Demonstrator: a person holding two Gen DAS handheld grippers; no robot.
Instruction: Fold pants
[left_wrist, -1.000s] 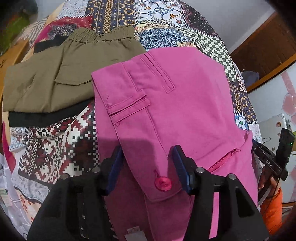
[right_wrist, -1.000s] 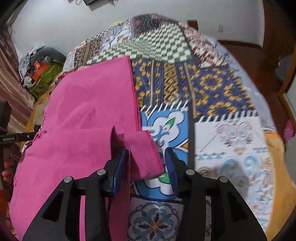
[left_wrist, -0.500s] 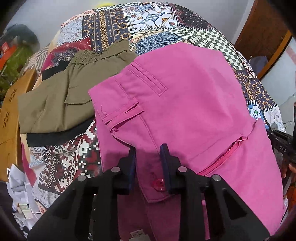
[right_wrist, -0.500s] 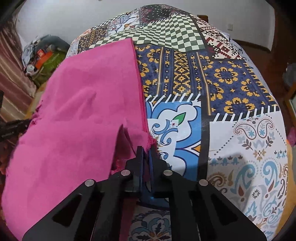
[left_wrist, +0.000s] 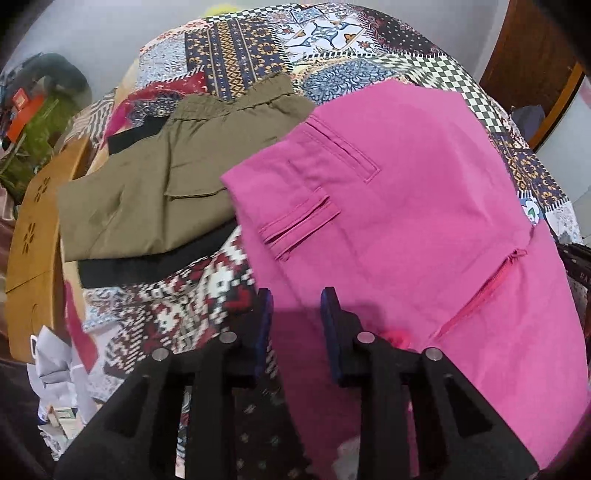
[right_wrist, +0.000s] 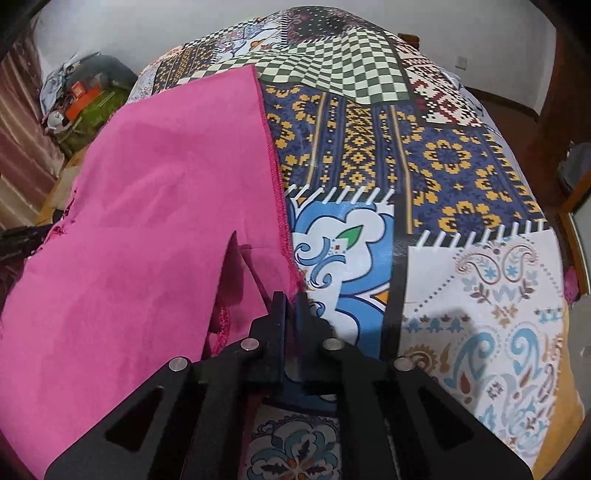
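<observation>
Pink pants (left_wrist: 402, 206) lie on the patchwork bedspread (left_wrist: 258, 48), waistband end toward the left wrist camera, with a back pocket and a zip fly showing. My left gripper (left_wrist: 295, 314) is shut on the waistband edge, the cloth filling the narrow gap between its fingers. In the right wrist view the pink pants' leg (right_wrist: 159, 206) stretches away over the bedspread (right_wrist: 424, 158). My right gripper (right_wrist: 290, 306) is shut on the frayed hem corner of that leg.
Folded olive pants (left_wrist: 177, 177) lie on a folded black garment (left_wrist: 155, 264) to the left of the pink pants. A wooden board (left_wrist: 33, 236) stands at the bed's left edge. Bags and clutter (right_wrist: 85, 92) sit on the floor at far left.
Both grippers closed from open: the left onto the waistband, the right onto the hem corner. Both cameras have pulled back and risen, and the waistband button is now hidden.
</observation>
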